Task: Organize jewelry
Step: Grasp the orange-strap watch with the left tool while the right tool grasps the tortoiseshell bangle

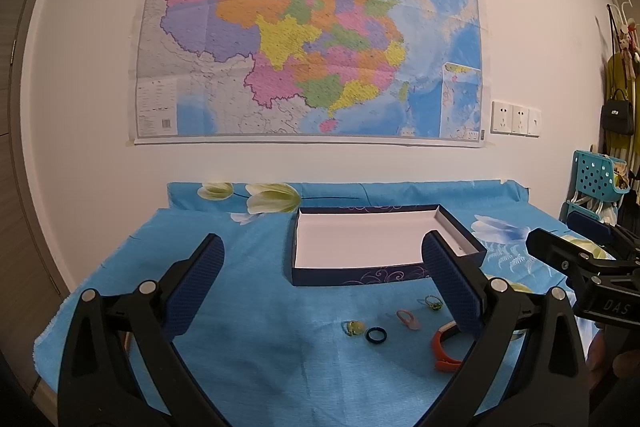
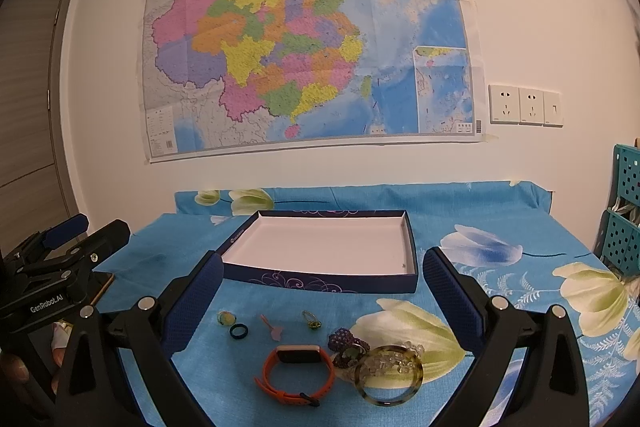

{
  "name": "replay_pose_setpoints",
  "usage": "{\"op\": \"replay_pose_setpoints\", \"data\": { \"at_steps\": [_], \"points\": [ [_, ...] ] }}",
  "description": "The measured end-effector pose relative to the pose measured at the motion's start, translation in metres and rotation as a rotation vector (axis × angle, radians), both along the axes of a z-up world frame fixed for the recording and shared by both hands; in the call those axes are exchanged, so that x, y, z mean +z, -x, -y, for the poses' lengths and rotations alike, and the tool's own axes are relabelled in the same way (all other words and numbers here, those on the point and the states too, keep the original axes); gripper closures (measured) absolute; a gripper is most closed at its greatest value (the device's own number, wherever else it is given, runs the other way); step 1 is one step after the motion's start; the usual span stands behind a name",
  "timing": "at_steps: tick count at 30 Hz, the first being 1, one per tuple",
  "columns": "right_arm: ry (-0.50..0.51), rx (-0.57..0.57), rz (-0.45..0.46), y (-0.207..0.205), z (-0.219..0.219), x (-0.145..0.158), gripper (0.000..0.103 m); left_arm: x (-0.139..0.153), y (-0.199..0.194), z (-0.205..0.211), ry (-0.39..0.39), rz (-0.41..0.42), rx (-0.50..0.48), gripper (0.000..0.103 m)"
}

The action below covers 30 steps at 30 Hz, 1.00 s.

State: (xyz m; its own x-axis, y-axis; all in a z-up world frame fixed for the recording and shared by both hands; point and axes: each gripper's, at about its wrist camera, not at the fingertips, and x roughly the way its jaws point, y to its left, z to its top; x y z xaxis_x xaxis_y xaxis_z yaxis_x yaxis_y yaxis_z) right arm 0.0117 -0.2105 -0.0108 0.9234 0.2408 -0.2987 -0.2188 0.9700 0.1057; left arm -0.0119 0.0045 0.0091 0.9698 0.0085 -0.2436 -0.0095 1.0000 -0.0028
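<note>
A shallow dark-blue box [image 1: 348,275] [image 2: 320,279] with a white inside stands open and empty on the blue floral cloth. In front of it lie a yellow-green ring [image 2: 226,317], a dark blue ring [image 2: 238,330], a pink piece [image 2: 274,330], a green-stone ring [image 2: 311,320], an orange wristband [image 2: 298,375], purple beads [image 2: 344,341], clear beads [image 2: 394,363] and a tortoiseshell bangle [image 2: 387,375]. My left gripper [image 1: 320,287] is open and empty above the rings. My right gripper [image 2: 320,291] is open and empty above the wristband.
The cloth-covered table [image 2: 500,227] backs onto a white wall with a large map [image 2: 304,39] and sockets [image 2: 524,105]. A teal perforated rack [image 2: 624,223] stands at the right edge. A door [image 2: 28,87] is at the left.
</note>
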Motion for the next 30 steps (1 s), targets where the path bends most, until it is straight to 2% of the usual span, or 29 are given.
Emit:
{"op": "replay_pose_setpoints", "data": {
  "at_steps": [9, 12, 17, 20, 23, 25, 27, 29, 30],
  "points": [
    [-0.008, -0.003, -0.012, -0.002, 0.004, -0.002, 0.006, -0.004, -0.005, 0.006, -0.003, -0.016, -0.012, 0.006],
    [-0.008, -0.016, -0.039, -0.006, 0.011, -0.008, 0.006, -0.008, -0.011, 0.009, 0.004, -0.040, -0.044, 0.006],
    [0.008, -0.068, -0.142, -0.022, 0.031, -0.025, 0.006, -0.025, -0.032, 0.021, 0.025, -0.153, -0.146, 0.006],
    [0.029, -0.092, -0.234, -0.033, 0.046, -0.044, 0.007, -0.047, -0.052, 0.035, 0.041, -0.272, -0.238, 0.006],
    [0.050, -0.087, -0.313, -0.042, 0.058, -0.062, 0.017, -0.066, -0.064, 0.050, 0.036, -0.354, -0.302, 0.006],
    [0.046, -0.066, -0.381, -0.050, 0.065, -0.074, 0.025, -0.078, -0.070, 0.059, 0.040, -0.406, -0.345, 0.013],
    [0.041, -0.047, -0.428, -0.054, 0.070, -0.085, 0.046, -0.091, -0.075, 0.067, 0.044, -0.459, -0.381, 0.016],
    [0.029, -0.027, -0.476, -0.058, 0.074, -0.095, 0.058, -0.102, -0.080, 0.075, 0.038, -0.508, -0.407, 0.026],
    [0.026, -0.019, -0.492, -0.060, 0.075, -0.097, 0.060, -0.104, -0.082, 0.076, 0.040, -0.527, -0.418, 0.028]
  ]
}}
